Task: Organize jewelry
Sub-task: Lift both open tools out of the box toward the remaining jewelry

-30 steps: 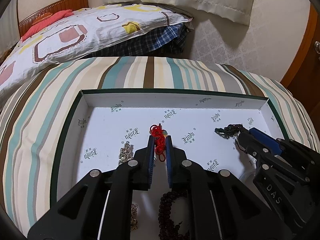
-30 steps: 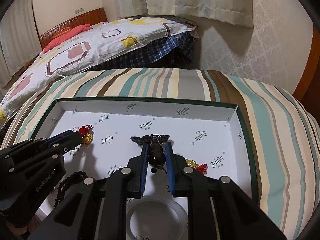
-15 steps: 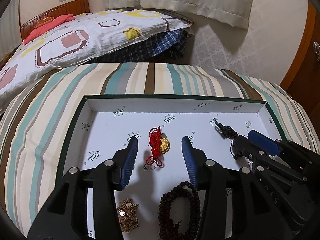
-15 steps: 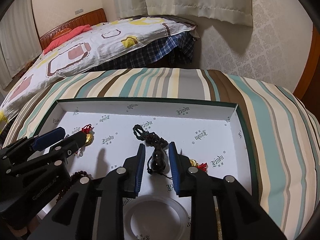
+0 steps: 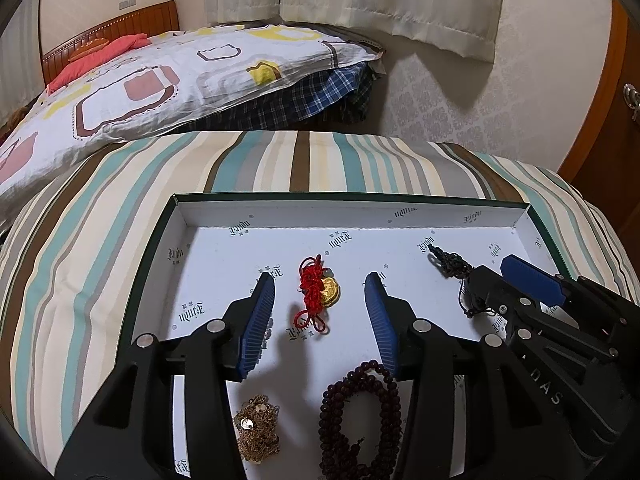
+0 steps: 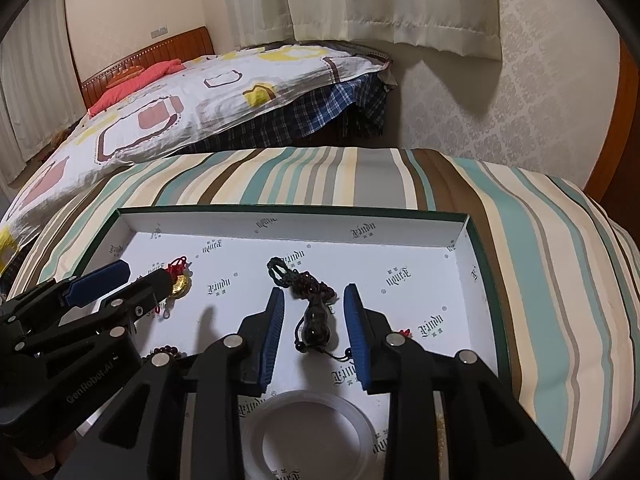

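Left tool sits with its blue pads spread wide and nothing pinched, the red charm lying free on the tray floor right in the gap. Over to the right tool, its jaws are opening as we watch, and the dark pendant lies between them, pads clear of it on both sides as far as the right wrist view shows.

Taking the tray's far wall as the mark: the charm lies short of that wall, toward the tray's left half, its red knot running lengthways away from the left tool, gold coin on the right flank. The pendant lies short of the same wall toward the tray's middle, bulb end nearest the right tool, cord trailing off toward the wall and ending in a loop. So each piece runs along its own tool's line of reach, not across it.

Nearer the near edge than the charm, the beads and a gold chain lie under the left tool; a clear ring lies under the right tool.

My read: both pieces look set down, and each tool needs only to back away along its own line. The risk is the pendant cord, which lies close to the right tool's pads and could catch on them
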A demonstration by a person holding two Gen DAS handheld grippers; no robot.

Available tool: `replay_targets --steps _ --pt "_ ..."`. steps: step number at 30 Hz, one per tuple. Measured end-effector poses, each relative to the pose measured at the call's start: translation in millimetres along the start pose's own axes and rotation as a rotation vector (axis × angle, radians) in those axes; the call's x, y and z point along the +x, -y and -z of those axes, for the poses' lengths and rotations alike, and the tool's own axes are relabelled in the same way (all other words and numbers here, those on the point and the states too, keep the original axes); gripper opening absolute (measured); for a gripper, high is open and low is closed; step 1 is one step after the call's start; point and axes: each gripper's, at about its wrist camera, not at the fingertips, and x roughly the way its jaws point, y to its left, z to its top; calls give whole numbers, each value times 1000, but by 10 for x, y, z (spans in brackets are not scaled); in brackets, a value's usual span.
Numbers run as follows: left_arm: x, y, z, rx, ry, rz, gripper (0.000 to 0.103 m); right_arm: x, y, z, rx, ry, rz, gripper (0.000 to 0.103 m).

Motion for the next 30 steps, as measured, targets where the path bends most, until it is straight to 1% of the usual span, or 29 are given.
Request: replay_targets --steps 12,13,14,16,21,24,28,30 --pt "-94 5 -3 0 17 -1 47 -108 -11 -12 4 30 -3 34" --pt "-110 5 -1 -1 20 -1 48 -124 -16 -9 4 34 -3 35" --pt "-136 7 2 -1 24 -2 53 -160 -21 -11 4 42 -3 35" --pt "-201 6 13 -4 37 -1 54 -215 -27 -13 4 56 -4 39" --pt "-372 18 44 -8 57 12 54 -387 -30 6 0 88 -7 42" --pt "-528 23 82 -10 81 17 59 -509 -21 31 2 107 -9 46" --pt "-728 28 151 -22 109 22 61 -717 -6 105 2 137 -9 51" --pt "-837 19 201 -30 126 27 66 -818 7 157 -2 149 -4 54"
